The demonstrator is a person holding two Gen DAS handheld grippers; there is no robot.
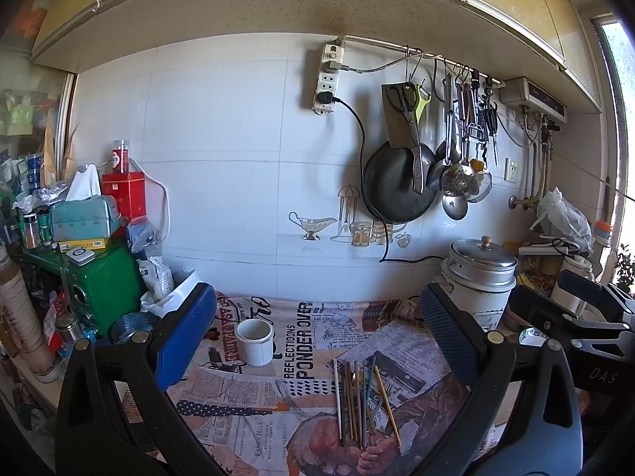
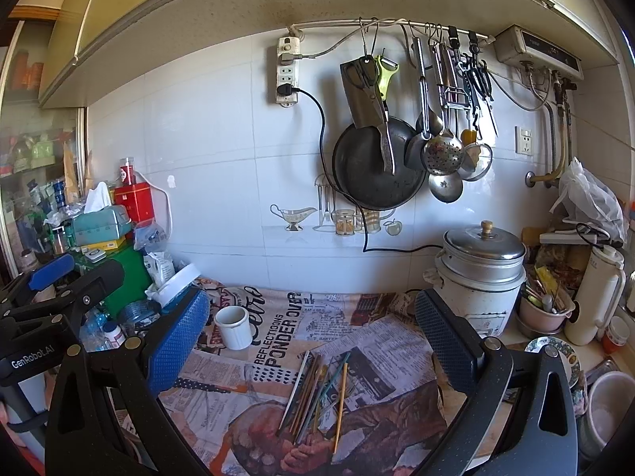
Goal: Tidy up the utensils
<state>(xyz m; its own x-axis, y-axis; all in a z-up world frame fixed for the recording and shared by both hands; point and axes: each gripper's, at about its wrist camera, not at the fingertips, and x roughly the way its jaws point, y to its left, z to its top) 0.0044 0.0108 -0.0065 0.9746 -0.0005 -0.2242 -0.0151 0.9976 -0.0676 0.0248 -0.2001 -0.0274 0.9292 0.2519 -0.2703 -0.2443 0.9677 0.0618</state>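
So both grippers are hanging over the counter with jaws spread wide and nothing in either one: left gripper [image 1: 317,329] and right gripper [image 2: 313,329] are both sitting above the printed cloth [image 1: 254,400]. The utensils [image 1: 363,400], a loose bunch of thin chopsticks and slim metal pieces, are lying side by side on that cloth, overlapping a bit at the near end. The white cup [image 1: 254,341] is standing upright well to their left, looking like the obvious place to put them. My worry: those sticks are thin and lying flat on soft fabric, so the pads are probably going to pinch cloth along with them, or grab two at once and fan out the rest. The cup is also looking light enough to tip if a stick goes in at an angle. The rice cooker [image 1: 480,281] is crowding the right side too.
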